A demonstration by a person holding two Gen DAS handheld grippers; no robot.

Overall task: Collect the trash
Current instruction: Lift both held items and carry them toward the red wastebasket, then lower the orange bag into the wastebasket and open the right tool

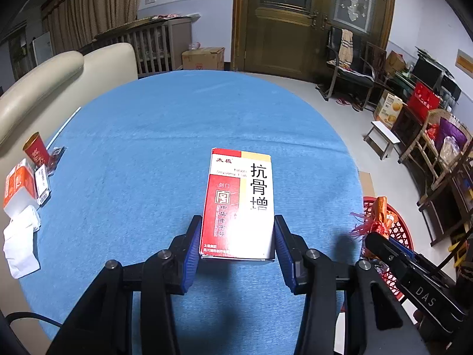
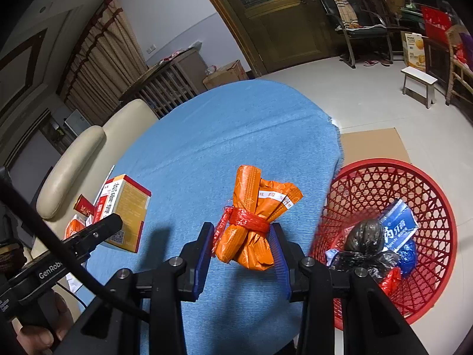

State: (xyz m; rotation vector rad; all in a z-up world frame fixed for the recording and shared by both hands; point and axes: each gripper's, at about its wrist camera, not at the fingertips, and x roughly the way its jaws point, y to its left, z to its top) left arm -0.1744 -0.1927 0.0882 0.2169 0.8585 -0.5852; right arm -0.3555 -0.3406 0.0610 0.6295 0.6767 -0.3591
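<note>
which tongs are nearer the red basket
Right. The right tongs, shut on the orange packet, are just beside the red basket at the table edge. The left tongs, shut on the box, are farther in over the blue table.

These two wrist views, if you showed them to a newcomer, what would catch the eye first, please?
First, the red-and-white cardboard medicine box clamped in the left gripper above the blue tablecloth. Next, the orange wrapper bundle tied with red string, pinched in the right gripper. Beside the table, on the right, sits a red plastic lattice basket already holding dark and blue bags.
</note>
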